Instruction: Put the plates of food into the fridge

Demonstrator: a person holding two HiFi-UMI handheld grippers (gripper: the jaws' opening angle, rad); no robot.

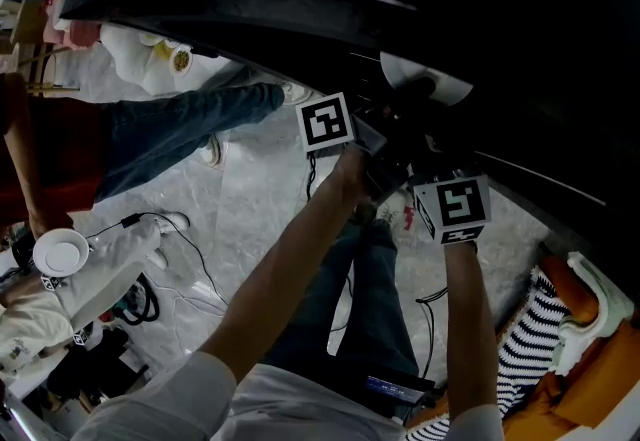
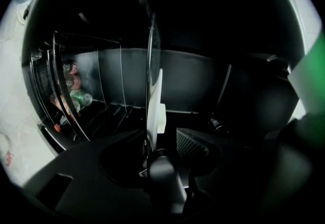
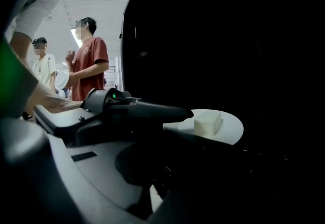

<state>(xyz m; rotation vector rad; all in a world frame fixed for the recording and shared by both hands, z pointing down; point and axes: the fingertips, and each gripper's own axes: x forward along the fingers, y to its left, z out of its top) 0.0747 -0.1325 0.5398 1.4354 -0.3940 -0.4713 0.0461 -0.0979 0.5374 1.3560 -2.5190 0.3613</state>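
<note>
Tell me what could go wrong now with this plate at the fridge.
The plate has its rim between the open jaws of the left gripper; a crooked withdrawal could snag and drag it.
The white food block lies loose; any tilt might slide it off.
The fridge is dark: whether the plate is fully supported inside cannot be seen.

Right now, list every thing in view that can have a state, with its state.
Fridge: open, dark inside.
Plate: level, in the fridge opening, carrying a white food block.
Left hand-held gripper: open, plate rim between its jaws.
Right hand-held gripper: jaws too dark to read.
Second plate: in a bystander's hand, looks empty.
</note>
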